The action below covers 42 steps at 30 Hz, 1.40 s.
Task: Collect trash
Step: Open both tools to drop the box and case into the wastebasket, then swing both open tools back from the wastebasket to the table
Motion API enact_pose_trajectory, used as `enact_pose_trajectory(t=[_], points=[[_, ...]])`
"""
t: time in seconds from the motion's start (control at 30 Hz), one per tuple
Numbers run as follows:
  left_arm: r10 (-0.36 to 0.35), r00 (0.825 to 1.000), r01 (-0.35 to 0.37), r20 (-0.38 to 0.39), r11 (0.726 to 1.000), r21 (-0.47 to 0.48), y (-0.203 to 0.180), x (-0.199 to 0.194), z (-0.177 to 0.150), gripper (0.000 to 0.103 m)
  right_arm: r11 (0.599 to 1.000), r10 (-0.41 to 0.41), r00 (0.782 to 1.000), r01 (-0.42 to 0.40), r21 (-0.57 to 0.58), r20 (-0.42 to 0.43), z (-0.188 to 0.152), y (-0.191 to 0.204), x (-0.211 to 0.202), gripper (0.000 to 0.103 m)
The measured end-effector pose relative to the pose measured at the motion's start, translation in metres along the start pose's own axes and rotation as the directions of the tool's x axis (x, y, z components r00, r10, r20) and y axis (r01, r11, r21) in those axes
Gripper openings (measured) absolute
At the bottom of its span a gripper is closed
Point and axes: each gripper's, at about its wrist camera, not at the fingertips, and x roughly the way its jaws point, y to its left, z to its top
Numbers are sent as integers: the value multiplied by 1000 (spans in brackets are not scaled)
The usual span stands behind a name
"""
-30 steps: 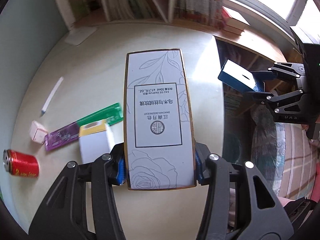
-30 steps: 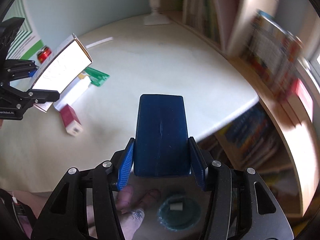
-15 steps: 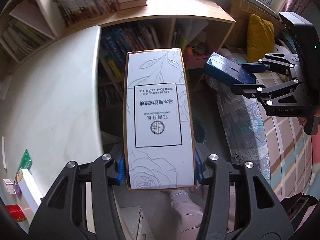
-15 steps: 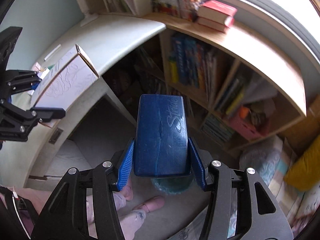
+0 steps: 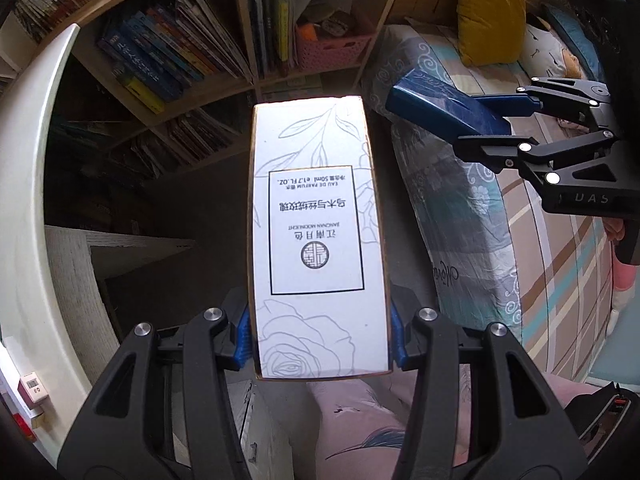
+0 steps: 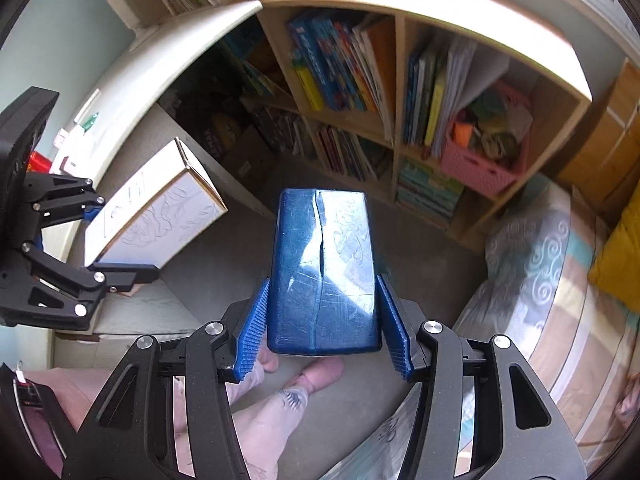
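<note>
The left gripper (image 5: 320, 340) is closed on a white carton (image 5: 316, 240), its blue pads pressed against the carton's two long sides near the lower end. The carton is printed with a rose drawing and a black-framed label, and it is held in the air, clear of any surface. The right gripper (image 6: 322, 320) is clamped on a dark blue box (image 6: 322, 276), which is gripped by its lower half between the ribbed blue pads and is likewise held free of any support. In the left wrist view the blue box (image 5: 444, 110) and the right gripper (image 5: 496, 124) are seen to the right of the carton, well apart from it. In the right wrist view the carton (image 6: 152, 216) and the left gripper (image 6: 116, 240) are seen at the left.

Below both grippers a grey floor (image 6: 224, 248) is seen, with a person's bare feet (image 6: 320, 372) at the near edge. A white tabletop (image 5: 24, 200) curves along the left side; a small pink-and-white box (image 5: 34, 386) is seen on it at the near left. On the far side a wooden bookshelf (image 6: 396, 92) filled with books is seen, with a pink basket (image 6: 480, 168) in one compartment. At the right a bed (image 5: 540, 280) with a patterned cover and a yellow pillow (image 5: 490, 12) is seen.
</note>
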Motion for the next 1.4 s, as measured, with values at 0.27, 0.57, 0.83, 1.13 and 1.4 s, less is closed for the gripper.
enact_pose_trajectory(t=[0.27, 0.57, 0.83, 1.13, 1.4], points=[[-13, 997, 14, -80, 1000, 20, -15, 35, 3, 47, 998, 34, 999, -32, 51, -41, -18, -15, 19, 53], [-28, 993, 30, -119, 999, 18, -19, 54, 8, 47, 996, 58, 997, -53, 78, -60, -21, -22, 33, 53], [15, 992, -14, -127, 1000, 9, -15, 60, 19, 73, 995, 22, 999, -18, 103, -38, -7, -34, 39, 86], [41, 991, -40, -125, 999, 7, -6, 57, 20, 76, 992, 27, 998, -21, 127, -50, -4, -45, 36, 86], [48, 993, -50, -108, 999, -10, 1, 50, 22, 77, 991, 32, 998, -24, 130, -55, -2, -46, 34, 86]])
